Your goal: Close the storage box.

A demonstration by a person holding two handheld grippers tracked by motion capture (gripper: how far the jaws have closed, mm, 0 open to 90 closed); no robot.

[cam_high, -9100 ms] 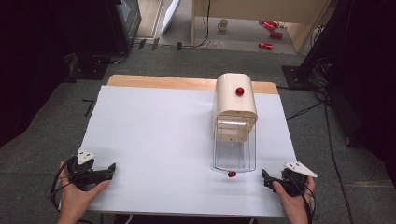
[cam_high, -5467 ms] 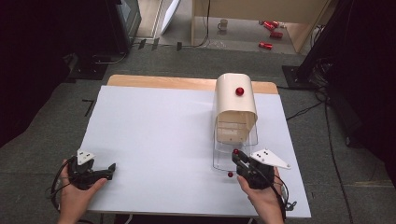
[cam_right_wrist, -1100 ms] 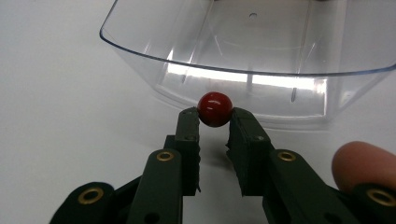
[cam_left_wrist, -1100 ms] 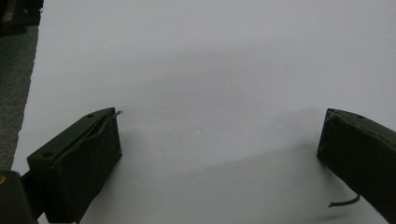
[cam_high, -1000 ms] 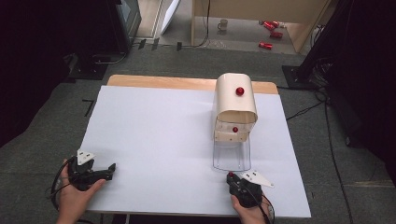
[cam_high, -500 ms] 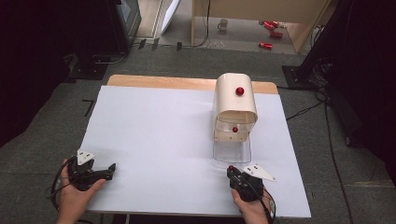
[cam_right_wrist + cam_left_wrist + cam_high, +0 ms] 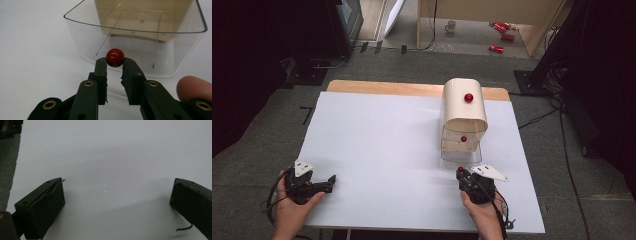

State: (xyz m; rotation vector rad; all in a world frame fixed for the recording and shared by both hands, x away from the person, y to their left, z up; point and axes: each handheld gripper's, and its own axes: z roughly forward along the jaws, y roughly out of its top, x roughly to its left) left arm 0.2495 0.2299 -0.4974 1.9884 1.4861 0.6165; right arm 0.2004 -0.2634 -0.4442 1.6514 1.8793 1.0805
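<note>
A small red knob (image 7: 115,57) sits pinched between the tips of the right gripper (image 7: 115,65), whose two black jaws are closed against its sides. The knob is fixed to the front wall of a clear plastic drawer (image 7: 162,61), which stands pulled out from the bottom of a small cream-coloured cabinet (image 7: 464,107) with a rounded top. In the high view the right gripper (image 7: 460,172) is at the near end of that drawer (image 7: 461,158), held in the person's right hand (image 7: 482,212), which comes in from the bottom edge. The cabinet carries two more red knobs, one on its top (image 7: 468,97) and one on an upper drawer front (image 7: 463,139).

The left gripper (image 7: 331,180) lies well apart, near the front left corner of the table, in the person's left hand (image 7: 292,210). In its own view its jaws are spread wide with nothing between them, just above the plain surface.

The table is covered by a large white sheet (image 7: 382,145), with a strip of pale wood (image 7: 382,87) showing along the far edge. Around it is grey carpet (image 7: 272,145). Beyond the table, a mug (image 7: 451,25) and several red cans (image 7: 502,35) lie on the floor beside wooden furniture, and dark equipment and cables stand at both sides.
</note>
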